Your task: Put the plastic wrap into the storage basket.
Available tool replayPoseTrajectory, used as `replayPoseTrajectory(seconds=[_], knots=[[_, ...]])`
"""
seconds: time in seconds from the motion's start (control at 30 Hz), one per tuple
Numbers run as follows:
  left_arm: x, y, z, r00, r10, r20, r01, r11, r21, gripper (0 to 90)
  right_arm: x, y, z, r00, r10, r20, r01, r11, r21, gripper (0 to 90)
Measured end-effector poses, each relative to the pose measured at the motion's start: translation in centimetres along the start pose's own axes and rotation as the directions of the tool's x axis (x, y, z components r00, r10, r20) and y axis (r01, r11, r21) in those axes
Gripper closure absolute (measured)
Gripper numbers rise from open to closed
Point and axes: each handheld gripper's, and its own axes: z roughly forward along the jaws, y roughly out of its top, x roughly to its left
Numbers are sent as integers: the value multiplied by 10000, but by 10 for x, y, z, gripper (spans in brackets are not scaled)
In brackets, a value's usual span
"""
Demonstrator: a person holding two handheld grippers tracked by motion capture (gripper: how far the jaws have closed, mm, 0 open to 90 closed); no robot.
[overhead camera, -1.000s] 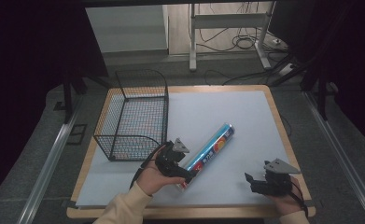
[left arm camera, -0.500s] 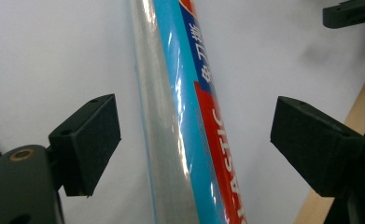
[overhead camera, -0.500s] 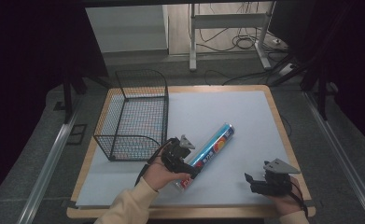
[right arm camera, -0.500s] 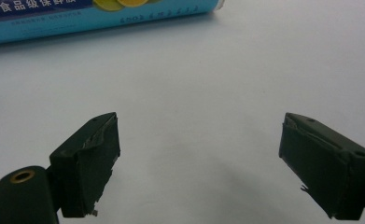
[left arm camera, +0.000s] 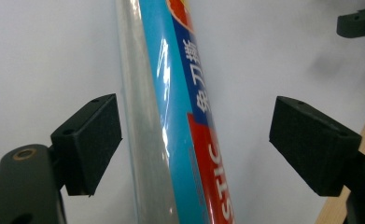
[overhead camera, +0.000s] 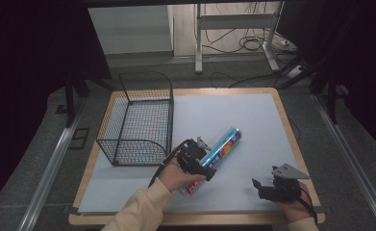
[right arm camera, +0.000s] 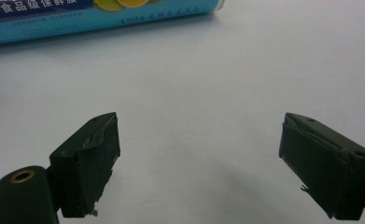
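Jaws of the left tool (left arm camera: 194, 144) straddle the cling-film roll (left arm camera: 180, 121) lying on the bench (overhead camera: 253, 110), closing but not yet gripping it; the right tool (right arm camera: 199, 163) rests wide open nearby.

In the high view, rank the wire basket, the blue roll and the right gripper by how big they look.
Largest to smallest, as they look in the high view:
1. Wire basket, clearly the largest.
2. Blue roll, long but slim, its near end partly covered by the left gripper.
3. Right gripper, smallest, though it sits nearer the camera.
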Motion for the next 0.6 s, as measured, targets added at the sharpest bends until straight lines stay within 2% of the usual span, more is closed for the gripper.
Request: replayPoseTrajectory(seconds=[0.3,0.6], knots=[[4,12,21,9998,-159,131,149,9976,672,137,0,-1,0,10000,13,-49,-13,10000,47,129],[8,19,39,9998,-192,36,187,9936,1113,126,0,-1,1,10000,-54,-18,55,9999,114,129]])
